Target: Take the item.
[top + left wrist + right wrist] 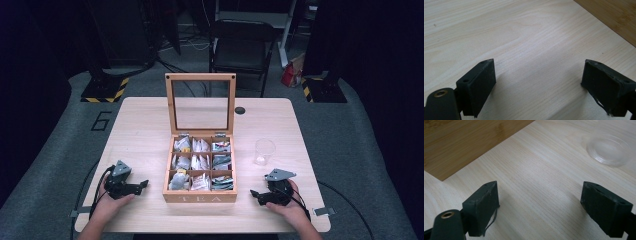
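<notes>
Hand-held grippers (537, 82) (540, 206) wide apart, empty.

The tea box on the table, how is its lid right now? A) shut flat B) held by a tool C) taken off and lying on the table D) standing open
D: in the high view the tea box has its glass-paned lid standing upright behind the compartments of tea bags, and both tools rest apart from it, the left tool and the right tool.
</notes>
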Demonstrator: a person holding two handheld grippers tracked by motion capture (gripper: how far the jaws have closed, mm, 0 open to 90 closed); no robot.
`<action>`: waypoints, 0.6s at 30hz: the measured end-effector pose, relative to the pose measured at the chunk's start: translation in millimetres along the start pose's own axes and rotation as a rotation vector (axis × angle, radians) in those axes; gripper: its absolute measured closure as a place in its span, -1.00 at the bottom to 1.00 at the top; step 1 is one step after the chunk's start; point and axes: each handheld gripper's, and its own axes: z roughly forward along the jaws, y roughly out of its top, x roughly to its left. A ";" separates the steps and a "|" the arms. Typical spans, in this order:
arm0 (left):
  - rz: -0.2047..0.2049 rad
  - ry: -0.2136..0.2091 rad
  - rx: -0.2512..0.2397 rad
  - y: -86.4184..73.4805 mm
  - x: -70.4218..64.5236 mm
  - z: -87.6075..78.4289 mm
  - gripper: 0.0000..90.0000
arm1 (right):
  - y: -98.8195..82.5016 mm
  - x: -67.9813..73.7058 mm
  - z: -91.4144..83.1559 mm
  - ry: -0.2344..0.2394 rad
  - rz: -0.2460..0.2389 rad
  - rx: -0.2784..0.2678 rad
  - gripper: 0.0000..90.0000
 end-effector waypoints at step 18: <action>0.002 -0.011 0.012 0.4 0.4 -1.1 -0.74 | 0.3 0.3 0.2 0.006 0.004 -0.001 -0.66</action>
